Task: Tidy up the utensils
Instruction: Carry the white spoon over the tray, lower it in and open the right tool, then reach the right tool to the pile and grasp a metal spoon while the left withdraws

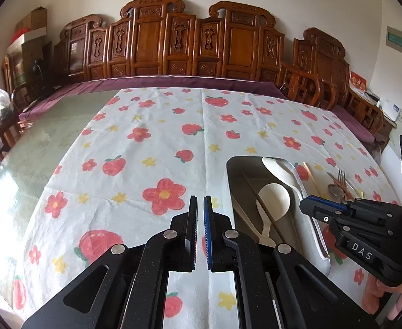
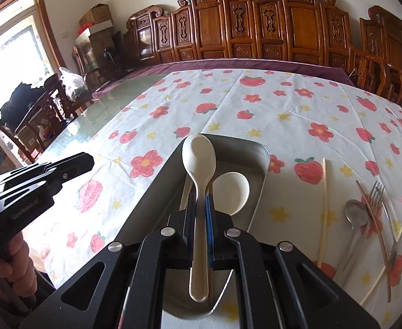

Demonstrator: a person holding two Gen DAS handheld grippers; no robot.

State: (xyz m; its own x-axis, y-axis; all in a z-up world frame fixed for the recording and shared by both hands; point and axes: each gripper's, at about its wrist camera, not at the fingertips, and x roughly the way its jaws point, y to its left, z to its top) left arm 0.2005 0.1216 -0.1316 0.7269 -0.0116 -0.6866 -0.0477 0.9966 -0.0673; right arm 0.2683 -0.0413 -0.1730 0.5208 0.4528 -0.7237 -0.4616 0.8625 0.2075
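My right gripper [image 2: 200,200] is shut on the handle of a cream spoon [image 2: 198,153], held over the metal tray [image 2: 265,161] with its bowl pointing away. A second cream spoon [image 2: 231,189] lies in the tray beside it. In the left wrist view the tray [image 1: 239,164] holds that spoon [image 1: 273,197] and a brown chopstick [image 1: 264,211], with the right gripper [image 1: 306,204] above its right rim. My left gripper [image 1: 200,200] is shut on nothing, over the cloth left of the tray; its tips [image 2: 90,161] also show in the right wrist view.
Right of the tray on the flowered cloth [image 2: 283,104] lie a cream chopstick [image 2: 324,205], a metal spoon [image 2: 356,213], a fork [image 2: 376,192] and a brown chopstick [image 2: 373,224]. Bare glass tabletop [image 1: 36,150] lies to the left. Carved wooden chairs [image 1: 151,44] line the far side.
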